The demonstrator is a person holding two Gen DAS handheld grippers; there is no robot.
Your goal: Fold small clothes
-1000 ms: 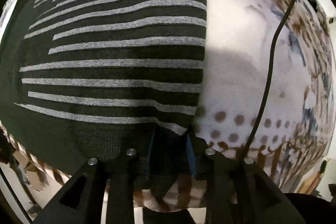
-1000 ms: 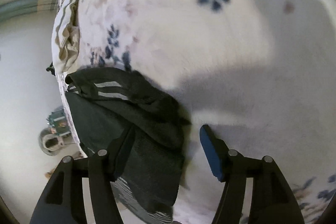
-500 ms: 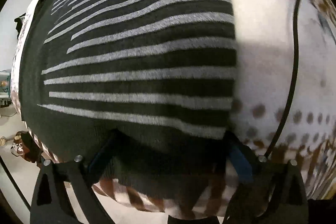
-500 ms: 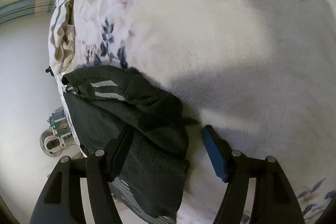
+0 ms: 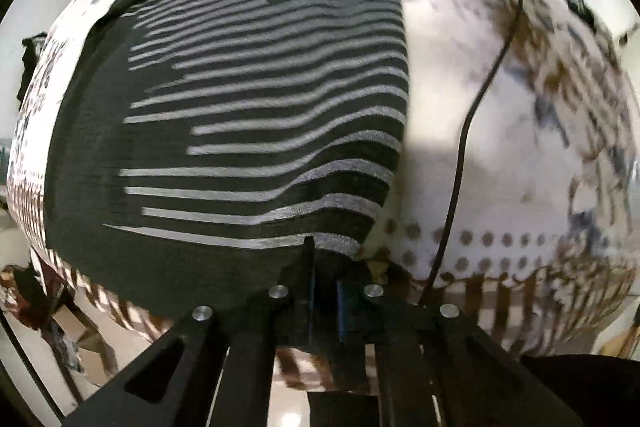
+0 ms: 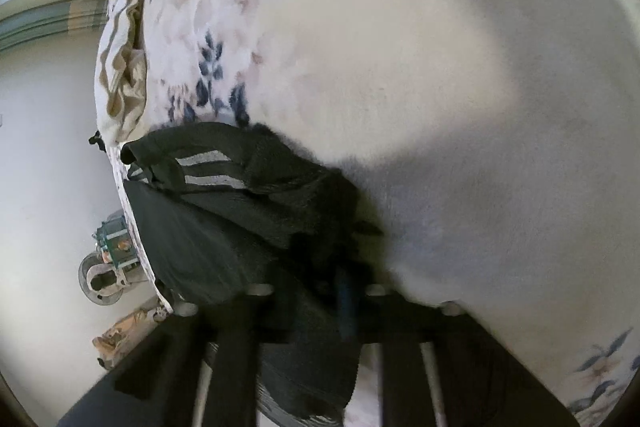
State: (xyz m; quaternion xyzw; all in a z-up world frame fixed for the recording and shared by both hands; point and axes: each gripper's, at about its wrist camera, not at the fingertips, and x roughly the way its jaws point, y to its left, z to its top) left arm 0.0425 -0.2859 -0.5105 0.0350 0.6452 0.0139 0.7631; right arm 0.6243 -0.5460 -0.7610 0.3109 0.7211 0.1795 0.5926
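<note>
Matt knit garment, seemingly plush blanket

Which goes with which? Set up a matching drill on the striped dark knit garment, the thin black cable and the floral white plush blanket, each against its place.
1. dark knit garment with grey stripes
2. thin black cable
3. white floral plush blanket

a. lies beneath the other two
b. edge clamped in the shut left gripper
c. trails over the bedding, right of the stripes

Pairs: 1-b, 2-c, 3-a
</note>
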